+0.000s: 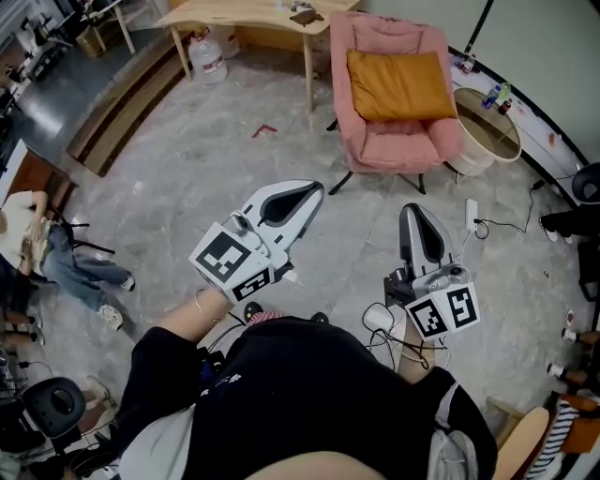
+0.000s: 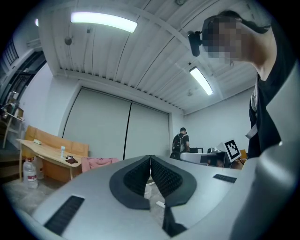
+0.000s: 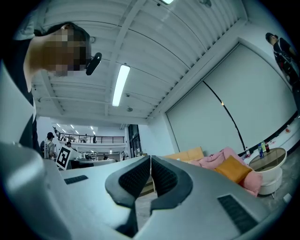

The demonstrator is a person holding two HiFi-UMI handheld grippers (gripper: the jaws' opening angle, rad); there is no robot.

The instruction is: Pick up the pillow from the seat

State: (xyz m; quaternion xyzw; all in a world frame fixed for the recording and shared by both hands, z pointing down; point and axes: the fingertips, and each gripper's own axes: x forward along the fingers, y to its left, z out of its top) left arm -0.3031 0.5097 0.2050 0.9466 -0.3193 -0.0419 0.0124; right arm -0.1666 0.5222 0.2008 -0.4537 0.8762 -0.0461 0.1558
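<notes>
An orange pillow leans against the back of a pink armchair at the far side of the floor; the right gripper view also catches the pillow on the pink armchair. My left gripper is held at waist height, far short of the chair, jaws shut with nothing between them. My right gripper is beside it, also shut and empty. In the left gripper view the left gripper shows its pads pressed together, and the right gripper looks the same in its own view.
A wooden table stands left of the armchair with a water jug under it. A round white side table sits right of the chair. Cables and a power strip lie on the concrete floor. A seated person is at left.
</notes>
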